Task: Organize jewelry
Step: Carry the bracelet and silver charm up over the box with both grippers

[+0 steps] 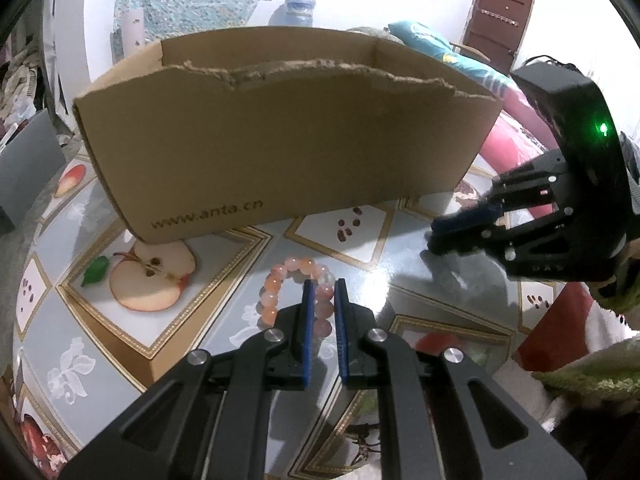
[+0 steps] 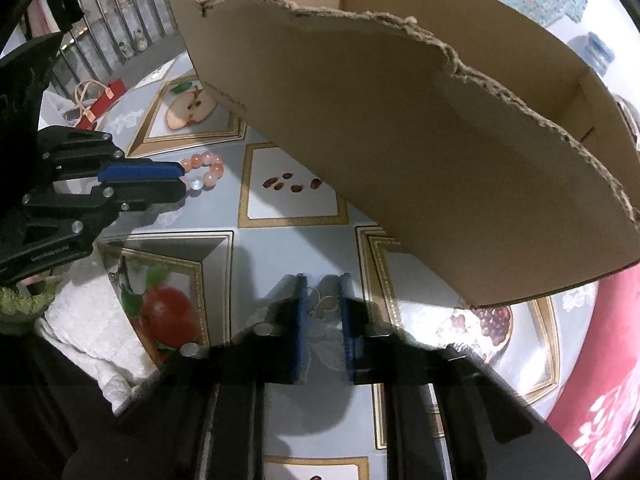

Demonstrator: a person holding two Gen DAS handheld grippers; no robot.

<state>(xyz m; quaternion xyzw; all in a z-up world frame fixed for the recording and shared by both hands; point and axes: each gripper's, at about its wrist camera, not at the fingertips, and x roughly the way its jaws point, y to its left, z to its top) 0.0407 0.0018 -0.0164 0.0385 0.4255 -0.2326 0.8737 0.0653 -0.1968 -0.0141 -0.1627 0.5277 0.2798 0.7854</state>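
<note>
We have the left gripper point(image 1: 324, 286) low over the table point(image 1: 400, 292), its jaws narrowly parted and straddling one side of the bracelet point(image 1: 298, 294). One blue pad sits inside the ring of pink beads and the other outside it. The beads between the pads look loosely framed rather than pinched, so we judge the grip is not yet made. The bracelet lies flat on the table in front of the box's point(image 1: 280, 140) near wall, roughly midway along it and a little apart from it.

Our right gripper point(image 2: 323, 300) is blurred in its own view. Its jaws stand a little apart over a small gold piece point(image 2: 326, 306), perhaps a ring or earring, lying on the table nearer the box's right corner. We cannot tell whether the pads touch it.

Beyond both stands the open box, its near wall torn ragged along the top. None of its floor shows in either view, so we cannot tell what it holds.

We take the step in hand to be picking up the jewelry for the box. Next, as we judge it, the left jaws need to shut on the beads, then lift high enough to clear the torn edge before releasing inside. The round beads may slip sideways from the flat pads.
</note>
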